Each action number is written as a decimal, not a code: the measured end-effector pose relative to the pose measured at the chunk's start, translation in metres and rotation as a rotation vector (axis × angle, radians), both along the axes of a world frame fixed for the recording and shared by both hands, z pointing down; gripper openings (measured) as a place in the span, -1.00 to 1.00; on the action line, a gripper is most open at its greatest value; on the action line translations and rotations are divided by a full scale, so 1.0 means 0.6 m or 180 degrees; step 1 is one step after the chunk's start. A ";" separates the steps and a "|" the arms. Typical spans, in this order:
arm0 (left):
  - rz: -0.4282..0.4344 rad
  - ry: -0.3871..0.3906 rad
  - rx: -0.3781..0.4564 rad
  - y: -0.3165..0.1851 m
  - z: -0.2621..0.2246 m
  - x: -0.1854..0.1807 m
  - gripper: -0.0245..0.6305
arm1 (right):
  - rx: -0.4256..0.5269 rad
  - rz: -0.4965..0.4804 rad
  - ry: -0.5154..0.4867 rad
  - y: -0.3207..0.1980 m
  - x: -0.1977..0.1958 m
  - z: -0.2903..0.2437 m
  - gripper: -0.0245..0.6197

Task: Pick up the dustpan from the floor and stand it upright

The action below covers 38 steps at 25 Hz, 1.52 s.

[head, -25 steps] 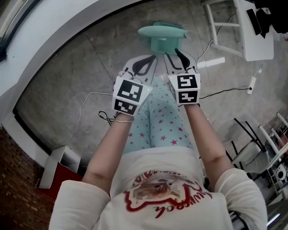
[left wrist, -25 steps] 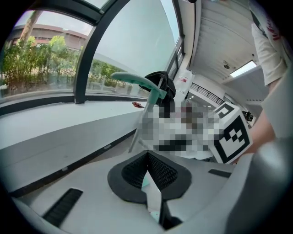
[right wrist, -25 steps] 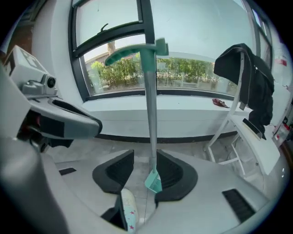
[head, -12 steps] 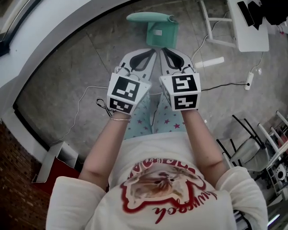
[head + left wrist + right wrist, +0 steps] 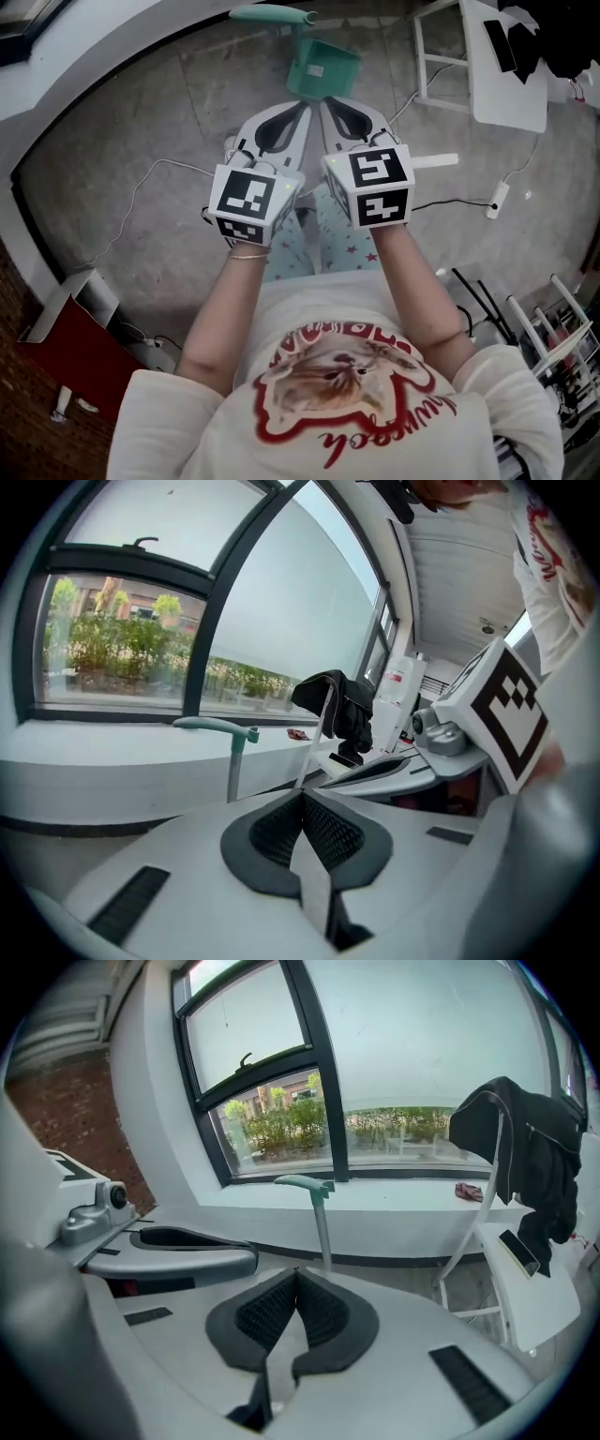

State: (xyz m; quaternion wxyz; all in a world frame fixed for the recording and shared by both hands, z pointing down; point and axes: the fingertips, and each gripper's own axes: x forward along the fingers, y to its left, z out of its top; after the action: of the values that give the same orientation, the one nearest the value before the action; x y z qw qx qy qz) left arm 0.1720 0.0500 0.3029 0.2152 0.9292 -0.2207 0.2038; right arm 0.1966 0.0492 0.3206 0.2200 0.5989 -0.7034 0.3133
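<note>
- Probably light and stiff: reads the teal dustpan (image 5: 322, 71) as thin moulded plastic, a box-like pan with 1 long shaft (image 5: 323, 1227) and a short crossbar grip (image 5: 302, 1182) on top.
- Smooth as well, so likely to slip or swivel under narrow pads; hardly fragile, but apt to tip, being tall on a small base.
- Best taken low on the shaft or by the pan's near wall, for a firm bite close to the weight.
- Better not taken at the crossbar grip, for fear of a swinging pan.
- Stands on the grey concrete floor (image 5: 159, 131) near the curved white sill (image 5: 394, 1213), with the shaft upright in both gripper views; already standing, by the look of it.
- Lies straight ahead of both claws: from above, just beyond the tips of the left gripper (image 5: 307, 105) and the right gripper (image 5: 325, 99), touching them or a shade apart, cannot tell which.
- Rises behind the jaw tips in each gripper view, left of them for the left claw and slightly right of them for the right, with the pan itself hidden below the jaws.
- Closed, both of the 2: left pads (image 5: 328, 834) meeting at the tip, right pads (image 5: 267, 1312) pressed together likewise, with no teal between either pair, so holding nothing as far as shown.
</note>
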 end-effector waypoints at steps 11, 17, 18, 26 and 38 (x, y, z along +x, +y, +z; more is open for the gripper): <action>-0.0568 -0.0066 0.0039 0.142 -0.037 -0.011 -0.86 | 0.0024 -0.0303 -0.0131 0.133 0.015 -0.030 -0.85; -0.0581 -0.0028 0.0009 0.214 -0.032 -0.055 -0.86 | 0.0089 -0.0366 -0.0149 0.191 -0.039 -0.035 -0.85; -0.0570 -0.0009 0.0007 0.227 -0.030 -0.066 -0.86 | 0.0117 -0.0364 -0.0133 0.203 -0.050 -0.039 -0.85; -0.0416 0.0061 0.0034 0.364 -0.054 -0.180 -0.86 | 0.0231 -0.0098 -0.0048 0.362 -0.146 -0.066 -0.85; -0.0286 0.0177 -0.0084 0.498 -0.063 -0.201 -0.86 | 0.0277 0.0031 -0.0067 0.475 -0.175 -0.094 -0.85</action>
State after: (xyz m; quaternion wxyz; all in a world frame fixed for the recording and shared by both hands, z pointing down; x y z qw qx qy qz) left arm 0.0514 0.3488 0.2650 0.2423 0.9208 -0.2534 0.1709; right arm 0.0916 0.3340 0.2644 0.1849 0.6079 -0.7157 0.2898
